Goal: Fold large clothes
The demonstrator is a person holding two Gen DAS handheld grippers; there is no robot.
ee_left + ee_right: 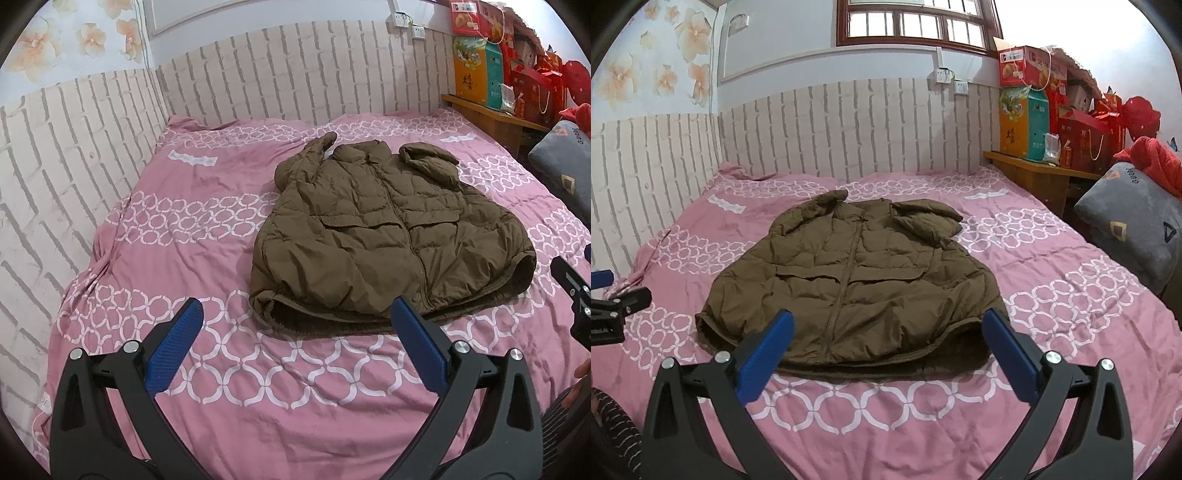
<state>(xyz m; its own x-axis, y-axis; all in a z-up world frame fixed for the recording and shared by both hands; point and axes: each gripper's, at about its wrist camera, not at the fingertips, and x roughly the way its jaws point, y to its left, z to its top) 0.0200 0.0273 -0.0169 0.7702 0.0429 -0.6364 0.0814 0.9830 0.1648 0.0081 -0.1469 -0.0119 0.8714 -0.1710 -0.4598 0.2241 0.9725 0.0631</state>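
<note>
A brown puffer jacket point(388, 229) lies flat and zipped, front up, on the pink patterned bed point(184, 229), collar far, hem near; both sleeves are folded in near the collar. It also shows in the right wrist view point(857, 280). My left gripper point(295, 314) is open and empty, above the bed just short of the hem's left part. My right gripper point(886, 325) is open and empty, hovering over the hem's middle. The right gripper's body shows at the left wrist view's right edge point(576, 295); the left gripper's body shows at the right wrist view's left edge point(613, 302).
Brick-pattern padded walls point(92, 147) border the bed at left and far side. A wooden shelf point(1034, 166) with stacked gift boxes point(1027, 122) stands at the far right. A grey pillow point(1134, 229) and red cloth point(1156, 162) lie at the bed's right edge.
</note>
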